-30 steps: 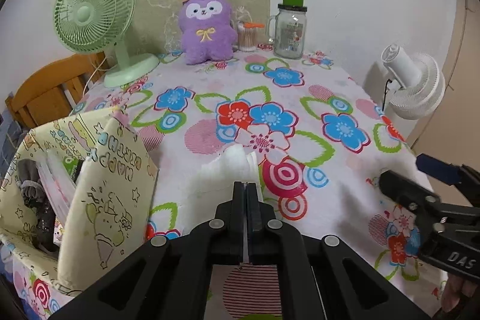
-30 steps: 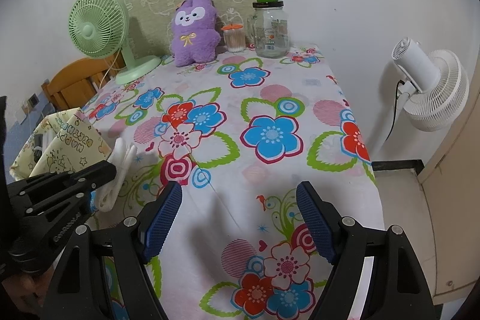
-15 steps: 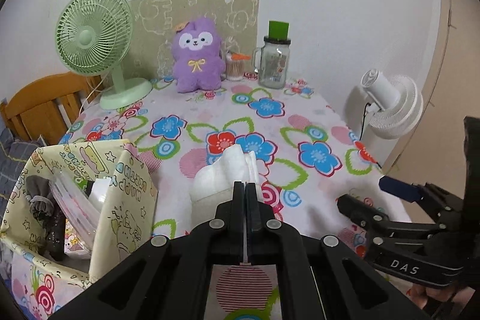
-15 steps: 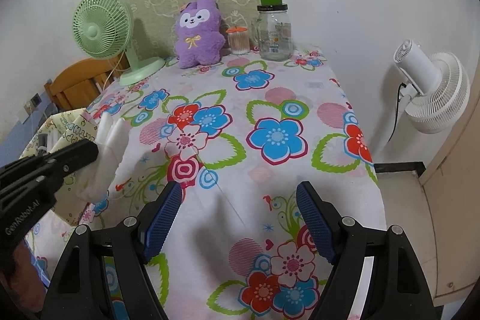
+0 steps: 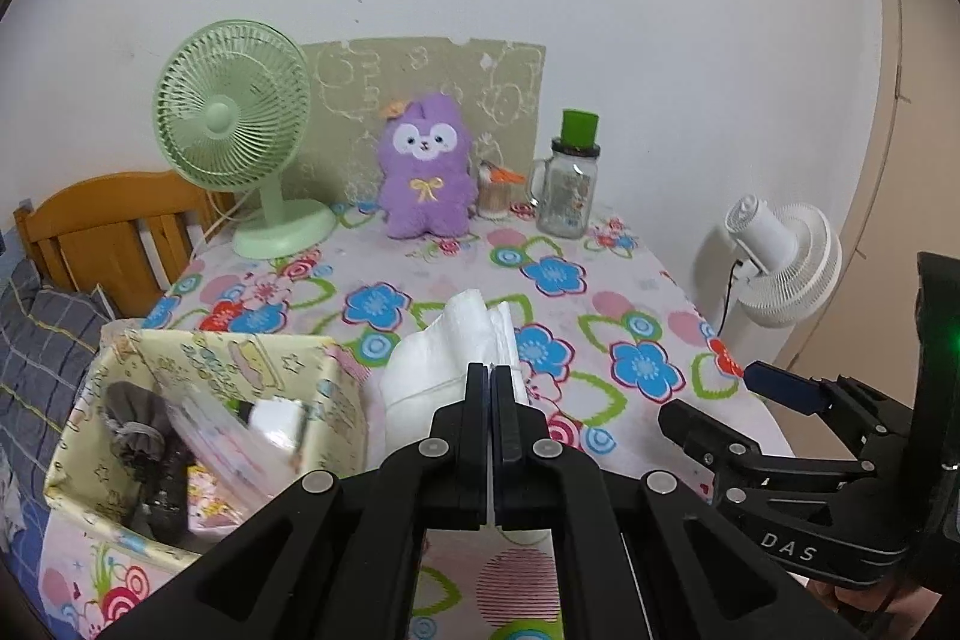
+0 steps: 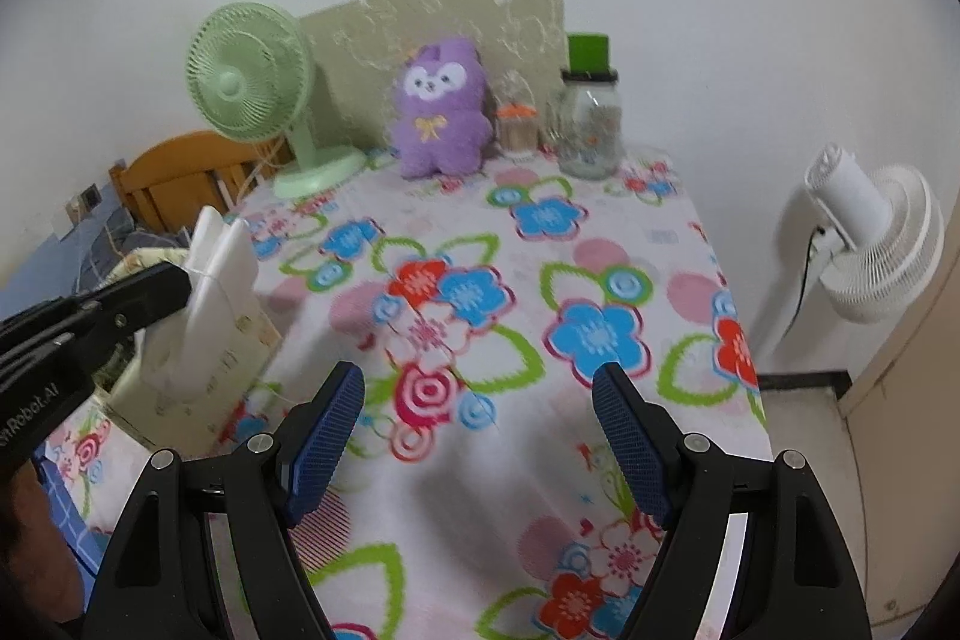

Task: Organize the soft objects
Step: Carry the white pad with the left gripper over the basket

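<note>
We're holding a folded white soft cloth [image 5: 447, 358] clamped in the left tongs [image 5: 492, 382] beside the yellow patterned fabric bin [image 5: 198, 358]; right tongs [image 6: 477, 436] apart, empty. Purple plush toy [image 5: 426, 172], far beyond the bin, is still waiting.

"DAS" in white on right gripper [image 5: 774, 388] arm; "Robot.AI", start cut off, on left gripper [image 6: 174, 289] arm. Box [image 5: 336, 400] print prob. unreadable.

My two black claws, left [image 5: 492, 382] and right [image 6: 480, 436], two fans, one mint-green desk fan [image 5: 231, 124] and one white floor fan [image 5: 780, 256], one purple plush animal [image 5: 426, 166], one glass jar with green lid [image 5: 567, 184], one folded white cloth [image 5: 444, 358], one yellow patterned fabric box [image 5: 198, 400]
</note>
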Tool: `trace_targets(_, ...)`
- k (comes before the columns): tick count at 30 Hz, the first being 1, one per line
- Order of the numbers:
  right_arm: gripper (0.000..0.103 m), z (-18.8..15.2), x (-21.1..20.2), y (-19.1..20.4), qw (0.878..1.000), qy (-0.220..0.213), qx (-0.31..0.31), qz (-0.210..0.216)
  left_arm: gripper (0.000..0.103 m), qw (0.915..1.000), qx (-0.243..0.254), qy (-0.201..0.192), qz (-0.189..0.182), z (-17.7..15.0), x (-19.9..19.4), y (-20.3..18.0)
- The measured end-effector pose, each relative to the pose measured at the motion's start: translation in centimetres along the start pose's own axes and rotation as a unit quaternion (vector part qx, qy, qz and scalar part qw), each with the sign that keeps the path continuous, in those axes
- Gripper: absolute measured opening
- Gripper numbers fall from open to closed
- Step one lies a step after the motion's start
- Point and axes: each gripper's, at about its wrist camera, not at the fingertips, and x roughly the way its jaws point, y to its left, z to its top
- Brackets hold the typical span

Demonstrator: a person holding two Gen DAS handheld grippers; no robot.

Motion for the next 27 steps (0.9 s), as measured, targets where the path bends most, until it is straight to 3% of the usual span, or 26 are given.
trace_targets(12, 0.081, 3.5, -1.9, 5.1, 0.998, -0.045, -0.041, 0.024, 0.0, 0.9983, -0.031, -0.043, 0.025, 1.8, -3.2, 4.5)
trace_targets(27, 0.081, 6.1, -1.4, 12.2, 0.992, -0.061, -0.089, 0.06, 0.0, 0.9956, -0.057, -0.055, 0.051, 2.3, -5.0, 10.6)
